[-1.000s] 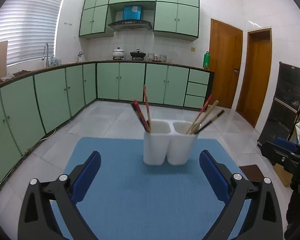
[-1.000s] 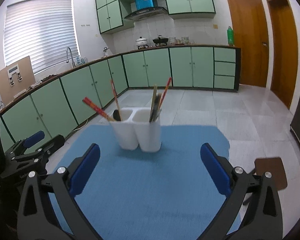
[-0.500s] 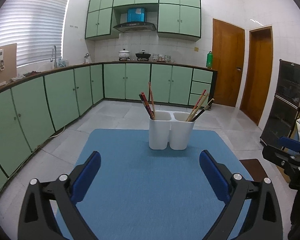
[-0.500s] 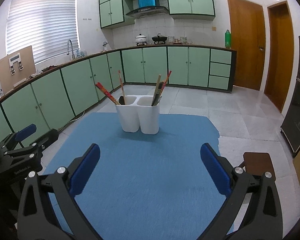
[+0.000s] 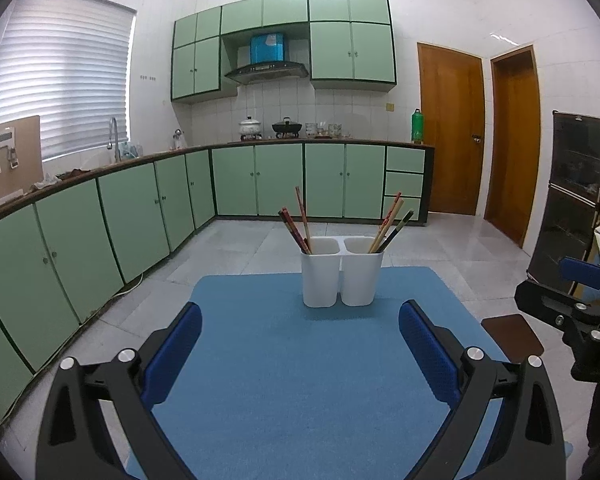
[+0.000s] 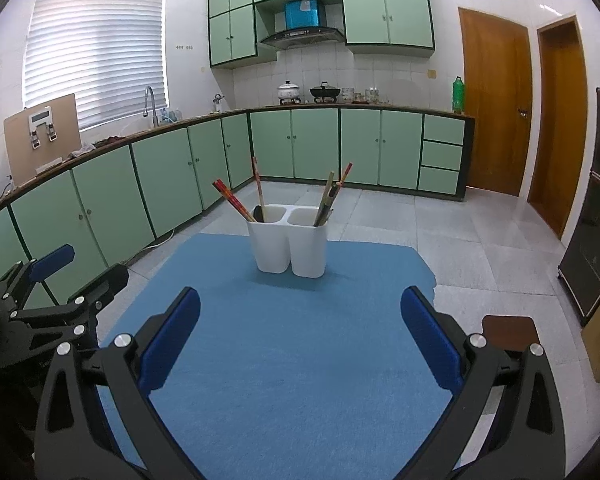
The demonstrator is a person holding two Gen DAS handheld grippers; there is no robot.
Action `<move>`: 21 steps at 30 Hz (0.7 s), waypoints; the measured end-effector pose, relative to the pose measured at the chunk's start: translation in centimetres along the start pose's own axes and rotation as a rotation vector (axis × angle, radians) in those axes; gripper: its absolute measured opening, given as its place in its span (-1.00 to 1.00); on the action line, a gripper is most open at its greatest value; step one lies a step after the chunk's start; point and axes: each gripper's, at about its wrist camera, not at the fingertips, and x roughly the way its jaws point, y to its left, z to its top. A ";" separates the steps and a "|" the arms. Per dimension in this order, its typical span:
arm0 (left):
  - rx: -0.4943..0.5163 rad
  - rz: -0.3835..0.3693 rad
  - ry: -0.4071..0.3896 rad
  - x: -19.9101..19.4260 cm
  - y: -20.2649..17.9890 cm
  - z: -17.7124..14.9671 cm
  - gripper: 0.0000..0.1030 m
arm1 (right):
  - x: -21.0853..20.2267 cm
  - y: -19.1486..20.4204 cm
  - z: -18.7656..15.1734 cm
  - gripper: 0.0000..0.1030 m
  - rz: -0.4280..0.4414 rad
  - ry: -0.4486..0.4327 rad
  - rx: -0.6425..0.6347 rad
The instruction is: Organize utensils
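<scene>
Two compartments in the white utensil holder (image 5: 342, 272), seen from the left wrist: it stands straight ahead of the left tool (image 5: 300, 344), near the far end of the blue mat (image 5: 284, 392) on the counter, well apart from the blue pads (image 5: 172, 356). Left compartment has the red patterned chopsticks (image 5: 294, 230) leaning up-left; right compartment has the mixed chopsticks (image 5: 390, 224), pale, red and dark, leaning up-right. Long axes are near upright, tips fanning outward. Left tool is spread wide, nothing between the pads. Right tool (image 5: 580, 304) shows at the right edge, off the mat.

Right wrist view: holder (image 6: 288, 240) is ahead and a bit left of centre between the right tool (image 6: 300, 332) pads, again well apart. Red chopsticks (image 6: 234, 200) fan left, plus a dark rounded utensil end (image 6: 259, 214) in the left cup, too small to identify. Mixed set (image 6: 330, 198) stands closer to vertical in the right cup. Right tool is spread wide, holding nothing. Left tool (image 6: 52, 280) sits at the left edge, also spread.

Judgement: neither tool is clearly nearer. Left-cup sticks favour the left tool, right-cup sticks the right. Any pick would need a top-down or tilted approach along the stick axis.

Writing: only part of some lettering shows on the right tool's body in the left view, unreadable. No brand readable on the holder or chopsticks.
</scene>
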 end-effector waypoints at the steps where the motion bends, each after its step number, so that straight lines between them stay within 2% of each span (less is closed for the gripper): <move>1: 0.002 0.000 -0.006 -0.3 -0.1 0.0 0.88 | -0.2 0.0 0.0 0.89 0.000 -0.002 0.000; 21: 0.019 -0.014 -0.052 -2.2 -0.7 0.2 0.88 | -0.4 -0.5 -0.2 0.89 0.007 -0.012 0.016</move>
